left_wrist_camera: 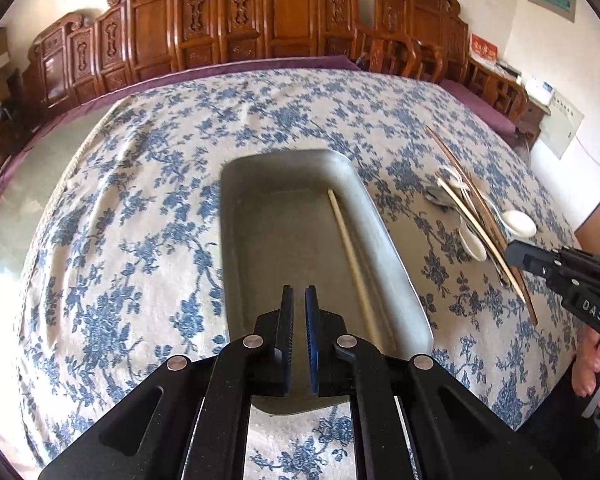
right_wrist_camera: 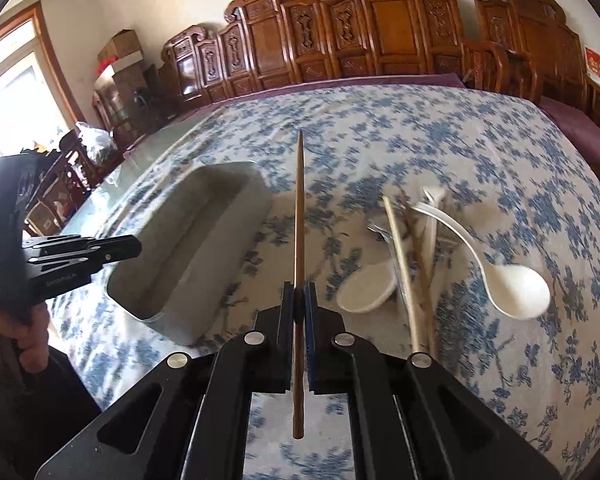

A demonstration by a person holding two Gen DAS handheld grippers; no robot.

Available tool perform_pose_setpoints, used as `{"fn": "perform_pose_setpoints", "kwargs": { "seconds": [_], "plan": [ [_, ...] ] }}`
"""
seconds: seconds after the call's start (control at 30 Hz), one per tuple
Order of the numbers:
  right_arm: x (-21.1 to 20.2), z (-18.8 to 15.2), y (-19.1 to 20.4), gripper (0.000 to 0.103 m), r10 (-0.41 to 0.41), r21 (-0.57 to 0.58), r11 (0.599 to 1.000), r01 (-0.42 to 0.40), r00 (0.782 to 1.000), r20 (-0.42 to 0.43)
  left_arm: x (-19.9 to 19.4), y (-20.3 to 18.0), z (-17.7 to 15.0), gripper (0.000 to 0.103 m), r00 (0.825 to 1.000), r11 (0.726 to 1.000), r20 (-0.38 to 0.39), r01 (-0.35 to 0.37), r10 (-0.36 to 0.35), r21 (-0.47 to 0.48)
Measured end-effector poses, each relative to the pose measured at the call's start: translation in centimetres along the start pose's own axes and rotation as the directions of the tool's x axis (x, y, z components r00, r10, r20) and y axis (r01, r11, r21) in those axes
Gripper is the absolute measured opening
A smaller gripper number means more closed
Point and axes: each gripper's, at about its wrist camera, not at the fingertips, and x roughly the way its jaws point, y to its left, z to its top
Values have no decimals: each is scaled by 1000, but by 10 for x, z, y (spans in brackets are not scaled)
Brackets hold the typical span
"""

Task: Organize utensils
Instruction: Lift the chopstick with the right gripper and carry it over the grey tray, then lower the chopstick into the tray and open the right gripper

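A brown chopstick (right_wrist_camera: 299,216) is clamped in the right gripper (right_wrist_camera: 299,292). A grey tray (right_wrist_camera: 204,248) is seen to its left. The left gripper (left_wrist_camera: 299,300) is held nearly closed, empty, above the tray.

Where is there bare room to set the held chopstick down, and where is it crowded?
The tray floor is bare left of the pale chopstick along its right wall. Bare tablecloth lies left of the tray. It is crowded right of the tray, at the pile of spoons and chopsticks.

"DAS" on right tool (left_wrist_camera: 516,254)
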Motion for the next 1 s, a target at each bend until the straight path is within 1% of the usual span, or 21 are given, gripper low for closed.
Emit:
{"fn": "perform_pose_setpoints", "kwargs": {
  "seconds": [0.17,0.3,0.43,0.53,0.7,1.0],
  "plan": [
    [9,15,31,6,29,-48,998,-30,999,-15,-10,18,3,6,999,999,43,-10,11,-35],
    [24,29,56,6,64,-54,996,-65,998,-29,-16,34,4,6,998,998,64,-13,17,-64],
    [47,43,77,6,78,-45,996,-80,995,-54,-18,48,5,6,997,996,73,-16,23,-93],
    [65,49,85,6,81,-12,997,-82,994,-70,-21,58,5,6,996,993,82,-20,29,-117],
    [85,51,93,6,77,9,997,-77,993,-92,-24,69,6,6,995,990,93,-22,35,-141],
    [108,30,103,6,32,-11,999,-34,989,-143,-26,69,7,6,994,989,100,-22,36,-143]
  ]
}}
